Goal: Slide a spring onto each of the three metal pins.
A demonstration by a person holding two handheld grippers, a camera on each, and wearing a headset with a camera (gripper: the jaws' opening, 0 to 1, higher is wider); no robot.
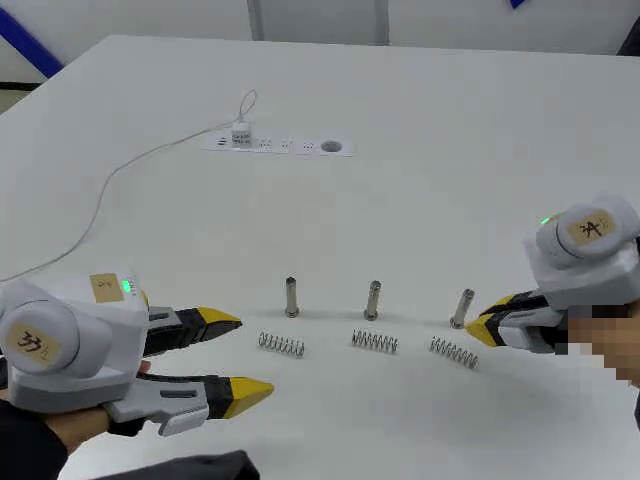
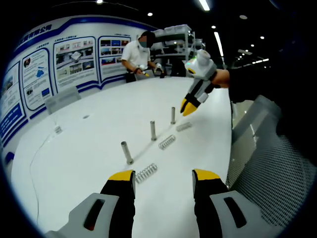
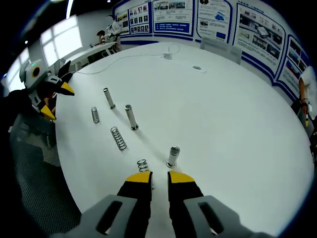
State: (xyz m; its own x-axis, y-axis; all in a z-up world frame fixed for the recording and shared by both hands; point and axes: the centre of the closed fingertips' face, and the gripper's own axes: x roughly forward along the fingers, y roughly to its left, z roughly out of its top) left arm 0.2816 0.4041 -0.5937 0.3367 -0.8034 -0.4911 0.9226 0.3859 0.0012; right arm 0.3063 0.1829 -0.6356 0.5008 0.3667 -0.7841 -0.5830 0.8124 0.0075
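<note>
I get bright, even light from overhead; the pins cast faint shadows; both gripper views bend at their edges.

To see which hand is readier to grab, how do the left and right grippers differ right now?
The left gripper has its jaws spread wide, while the right gripper leaves only a narrow gap. The left gripper's tips face the left spring; the right gripper's tips sit close to the right pin and the right spring. Both hold nothing, and both have yellow jaw tips.

three upright pins, three springs lying alongside, white table
</note>
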